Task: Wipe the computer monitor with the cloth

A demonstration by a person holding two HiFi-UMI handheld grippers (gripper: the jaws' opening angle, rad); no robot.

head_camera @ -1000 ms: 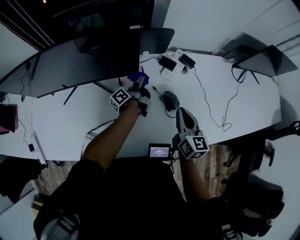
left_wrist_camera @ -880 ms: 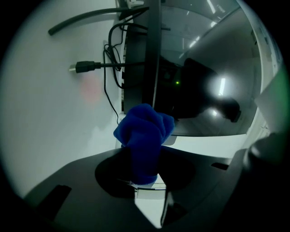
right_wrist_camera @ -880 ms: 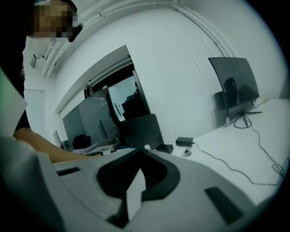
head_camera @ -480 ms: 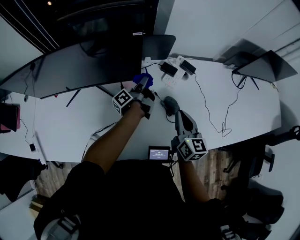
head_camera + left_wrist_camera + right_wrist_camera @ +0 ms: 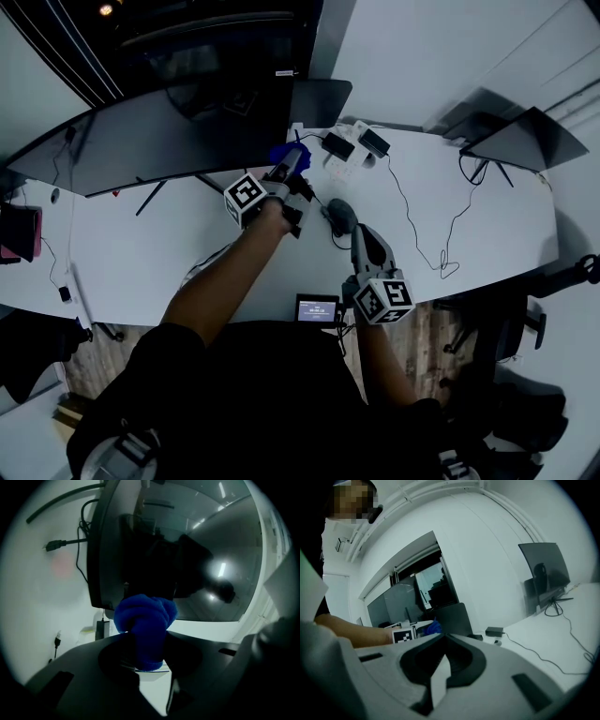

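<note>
Fingers (image 5: 112, 660) of the left gripper (image 5: 149, 656) are clamped hard on the blue cloth (image 5: 145, 618), right up at the screen.

The monitor (image 5: 159, 131) sits dead ahead of the wad at its lower right corner, long side running off left, so I'd guess the swipe goes that way. Can't tell if they're touching. The right gripper (image 5: 364, 234) hangs back by the mouse (image 5: 340, 202), jaws together, empty.

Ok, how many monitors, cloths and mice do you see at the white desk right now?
Monitors: 2, the wide curved black monitor and the smaller black monitor
Cloths: 1, the blue fluffy cloth
Mice: 1, the grey computer mouse
Total: 4
</note>
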